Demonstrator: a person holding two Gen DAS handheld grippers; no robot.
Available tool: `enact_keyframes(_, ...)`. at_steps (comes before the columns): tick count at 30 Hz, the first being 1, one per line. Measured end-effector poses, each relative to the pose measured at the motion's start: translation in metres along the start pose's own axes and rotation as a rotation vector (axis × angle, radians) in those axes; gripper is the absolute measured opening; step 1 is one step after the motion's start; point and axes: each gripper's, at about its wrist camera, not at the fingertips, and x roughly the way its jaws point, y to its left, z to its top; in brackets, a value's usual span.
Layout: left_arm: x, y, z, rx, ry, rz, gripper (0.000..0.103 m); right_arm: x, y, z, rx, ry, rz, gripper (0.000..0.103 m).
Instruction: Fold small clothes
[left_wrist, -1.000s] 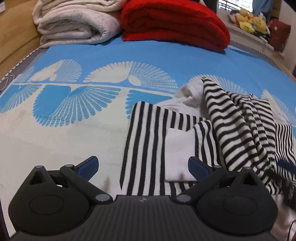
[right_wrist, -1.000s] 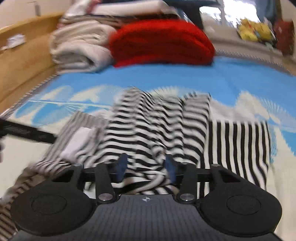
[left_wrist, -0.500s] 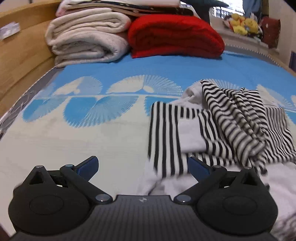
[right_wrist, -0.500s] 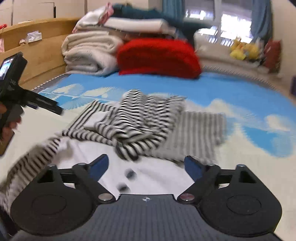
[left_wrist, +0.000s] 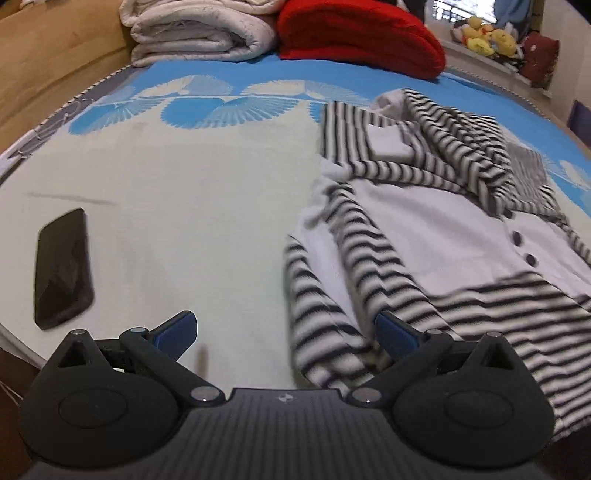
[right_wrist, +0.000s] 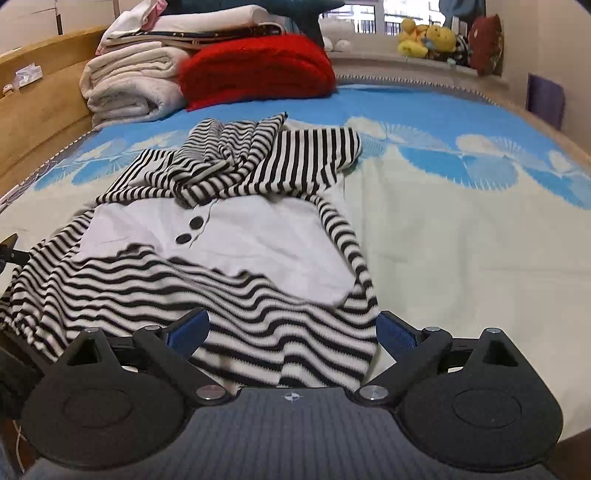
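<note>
Left wrist view: left gripper (left_wrist: 286, 328) with fingers (left_wrist: 176, 328) spread wide, nothing between them but bare bedsheet (left_wrist: 192, 229).
Right wrist view: right gripper (right_wrist: 291, 332) with fingers (right_wrist: 395, 332) standing far apart; the garment's striped hem lies between and beneath them, neither pad pressing on it.
Striped garment (right_wrist: 229, 266): black-and-white top with a white chest panel and two dark buttons (right_wrist: 195, 223), spread loosely on the bed; ahead of the right fingers, ahead and to the right of the left fingers.
Upper part of garment: bunched in a rumpled heap at the far end, probably sleeves or hood, the folds too tangled to tell.
Phone (left_wrist: 62, 267): dark slab lying flat, well to the left of the left fingers.
Red blanket (right_wrist: 258, 68): folded, far beyond the garment.
White quilt (right_wrist: 133, 88): rolled, just beside the red blanket, on its left.
Headboard (right_wrist: 40, 122): wooden, along the left.
</note>
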Motion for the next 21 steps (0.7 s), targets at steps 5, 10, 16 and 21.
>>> enact_keyframes(5, -0.007, -0.019, -0.016, 0.027, -0.009, -0.037, 0.103, -0.01, 0.002, -0.007, -0.02, -0.003, -0.012, 0.097)
enact_keyframes(10, 0.003, -0.025, -0.019, 0.048, 0.056, -0.1, 0.103, -0.01, -0.004, -0.01, -0.02, 0.019, -0.037, 0.097)
enact_keyframes(16, 0.023, -0.002, -0.017, -0.068, 0.154, -0.07, 0.061, -0.004, -0.022, -0.009, 0.073, 0.065, -0.017, 0.097)
enact_keyframes(21, 0.022, 0.02, -0.016, -0.172, 0.152, -0.111, 0.041, -0.001, -0.033, -0.007, 0.138, 0.068, -0.043, 0.097)
